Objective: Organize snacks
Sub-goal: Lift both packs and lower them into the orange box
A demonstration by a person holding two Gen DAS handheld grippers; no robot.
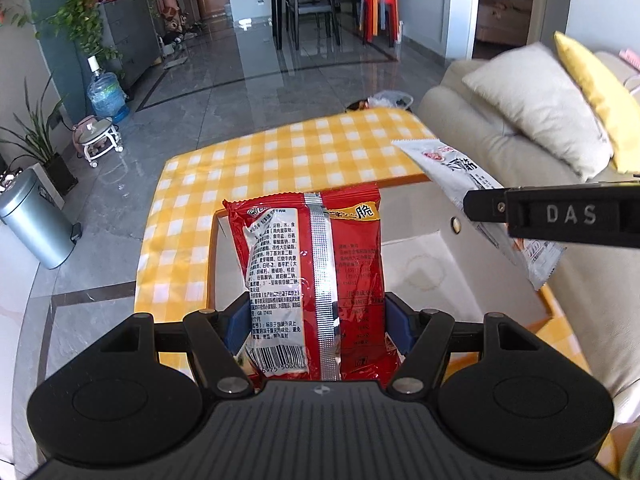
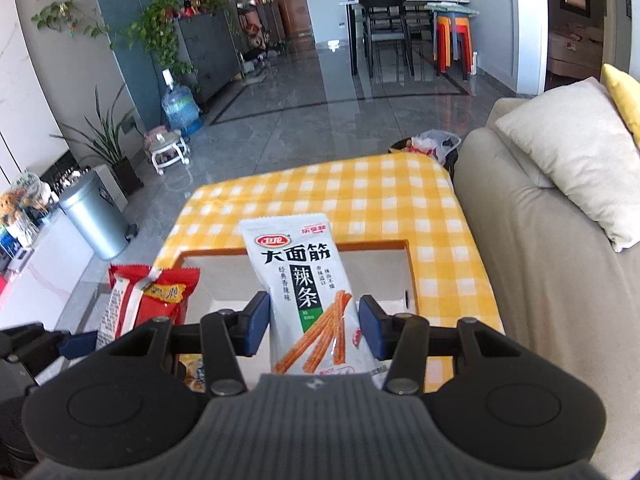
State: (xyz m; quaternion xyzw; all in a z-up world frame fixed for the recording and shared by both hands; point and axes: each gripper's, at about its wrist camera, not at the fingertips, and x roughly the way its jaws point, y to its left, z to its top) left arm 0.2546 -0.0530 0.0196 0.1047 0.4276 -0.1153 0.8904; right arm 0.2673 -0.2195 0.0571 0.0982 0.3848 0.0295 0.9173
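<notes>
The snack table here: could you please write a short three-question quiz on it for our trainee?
1. True or false: the left hand-held gripper holds a red packet.
2. What does the right hand-held gripper hold? A) a white packet B) a bottle C) nothing
3. Fill in: both packets hang above an open ____ on the checked cloth.

Key: 1 true. 2 A, the white packet. 3 box.

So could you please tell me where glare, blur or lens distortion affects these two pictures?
Left wrist view: motion blur smears the cushions and the white packet; the red packet is sharp, its silver seam glinting. Right wrist view: sharp throughout, window glare on the glossy floor. Both: fisheye bending and dark corners.
</notes>
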